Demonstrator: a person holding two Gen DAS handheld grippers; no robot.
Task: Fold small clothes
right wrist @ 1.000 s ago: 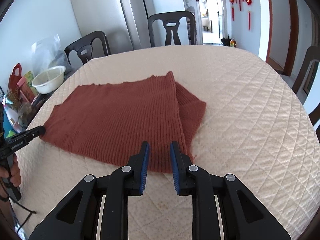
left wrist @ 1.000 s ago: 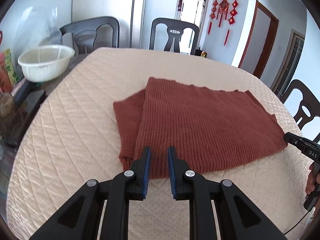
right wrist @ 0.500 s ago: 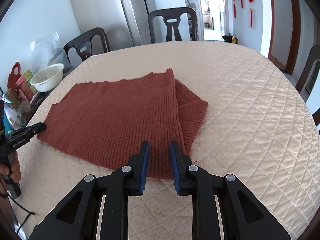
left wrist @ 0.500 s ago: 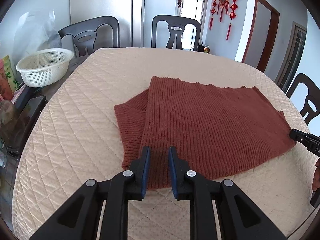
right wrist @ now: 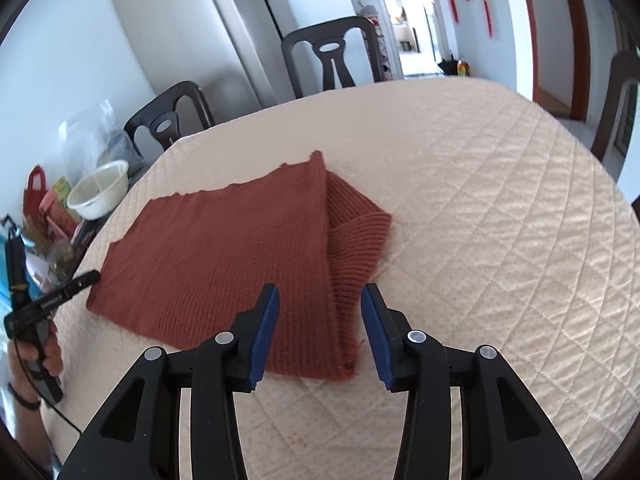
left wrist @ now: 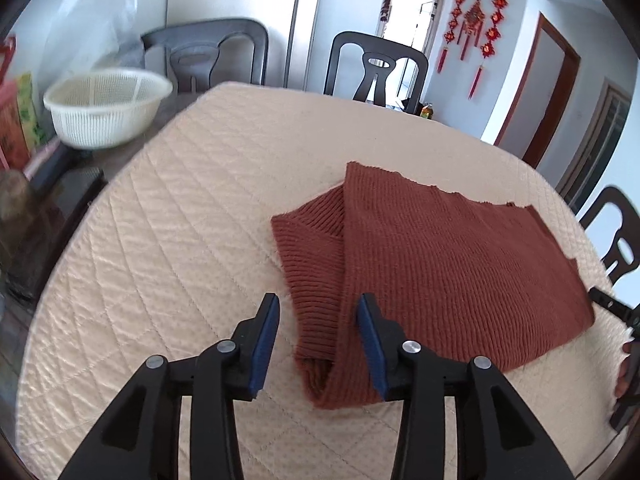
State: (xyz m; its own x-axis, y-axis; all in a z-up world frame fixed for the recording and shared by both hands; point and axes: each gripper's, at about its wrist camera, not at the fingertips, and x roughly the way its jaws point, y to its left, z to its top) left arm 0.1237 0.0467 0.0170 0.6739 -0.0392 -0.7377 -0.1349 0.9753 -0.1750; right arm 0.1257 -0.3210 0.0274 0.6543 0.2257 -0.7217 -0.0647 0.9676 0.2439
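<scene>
A rust-red ribbed knit garment [left wrist: 432, 264] lies flat on the quilted cream table cover [left wrist: 192, 240], with a sleeve folded under along one side. My left gripper [left wrist: 318, 316] is open, its jaws either side of the garment's near left corner. In the right wrist view the garment [right wrist: 224, 264] lies the same way, and my right gripper [right wrist: 320, 308] is open over its near right corner. The left gripper's tip [right wrist: 80, 282] shows at the garment's far left edge.
A white perforated basket [left wrist: 104, 110] sits off the table's left side beside bags and clutter. Dark chairs [left wrist: 374, 68] stand around the table. A white fridge [right wrist: 188, 36] is behind. The cream cover stretches wide to the right [right wrist: 500, 200].
Both grippers have opened from nearly closed to wide apart. Both have moved closer to the garment's near corners, the left one shifting left.
</scene>
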